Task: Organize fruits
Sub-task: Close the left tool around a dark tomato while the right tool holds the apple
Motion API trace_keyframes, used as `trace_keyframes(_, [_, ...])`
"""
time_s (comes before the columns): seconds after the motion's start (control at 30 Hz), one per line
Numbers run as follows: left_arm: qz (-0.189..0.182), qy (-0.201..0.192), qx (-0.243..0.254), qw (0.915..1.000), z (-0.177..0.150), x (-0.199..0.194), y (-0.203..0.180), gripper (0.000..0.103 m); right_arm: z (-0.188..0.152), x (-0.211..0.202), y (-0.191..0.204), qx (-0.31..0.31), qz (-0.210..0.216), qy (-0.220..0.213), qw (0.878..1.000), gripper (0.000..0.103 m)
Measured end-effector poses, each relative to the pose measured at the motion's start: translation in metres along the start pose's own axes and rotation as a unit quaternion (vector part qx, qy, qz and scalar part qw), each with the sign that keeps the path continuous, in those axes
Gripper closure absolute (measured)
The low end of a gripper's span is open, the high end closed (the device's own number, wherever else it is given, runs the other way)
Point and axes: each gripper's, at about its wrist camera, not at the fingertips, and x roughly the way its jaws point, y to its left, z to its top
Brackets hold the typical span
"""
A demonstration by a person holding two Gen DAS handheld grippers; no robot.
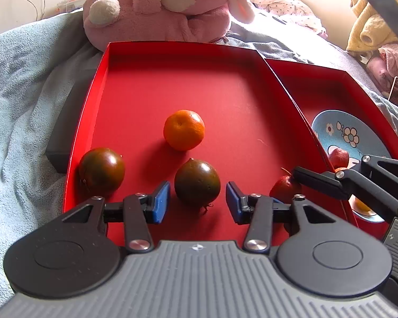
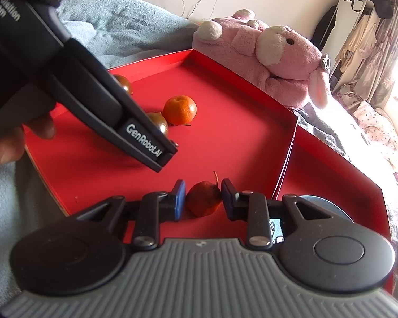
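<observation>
Between right gripper (image 2: 203, 198) pads sat small red fruit (image 2: 203, 198), both pads touching it, on red tray (image 2: 225, 100). Left gripper (image 1: 197, 202) gaped wide, dark tomato (image 1: 197, 181) between its pads, untouched; orange (image 1: 184, 129) just beyond, second tomato (image 1: 101, 171) left.

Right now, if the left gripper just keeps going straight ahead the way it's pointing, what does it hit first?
The left gripper would most likely first meet the dark green-brown round tomato lying on the red cardboard tray, between and just ahead of its open jaws. The orange mandarin sits farther along, slightly left.
</observation>
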Motion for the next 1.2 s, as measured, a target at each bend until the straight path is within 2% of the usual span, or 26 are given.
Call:
trace_keyframes(0.27, [-0.005, 0.0, 0.0, 1.0, 0.0, 0.001, -0.001, 0.046, -0.004, 0.002, 0.001, -0.003, -0.011, 0.009, 1.0, 0.067])
trace_keyframes(0.6, [-0.005, -0.003, 0.005, 1.0, -0.001, 0.002, -0.001, 0.046, -0.006, 0.005, -0.013, 0.04, 0.008, 0.02, 0.999, 0.067])
trace_keyframes(0.67, [-0.003, -0.005, 0.005, 1.0, -0.001, 0.001, -0.001, 0.048, -0.005, 0.003, -0.013, 0.042, 0.01, 0.017, 0.999, 0.069])
trace_keyframes(0.73, [-0.003, -0.007, 0.005, 1.0, -0.001, 0.001, -0.001, 0.056, -0.004, 0.002, -0.013, 0.046, 0.012, 0.016, 0.999, 0.069])
trace_keyframes(0.8, [-0.003, -0.008, 0.002, 1.0, -0.001, 0.0, 0.0, 0.06, -0.004, 0.001, -0.013, 0.053, 0.015, 0.015, 0.998, 0.069])
trace_keyframes(1.2, [0.007, -0.01, 0.0, 0.9999, -0.003, -0.004, -0.001, 0.061, -0.004, -0.018, -0.018, 0.063, 0.02, -0.002, 0.998, 0.069])
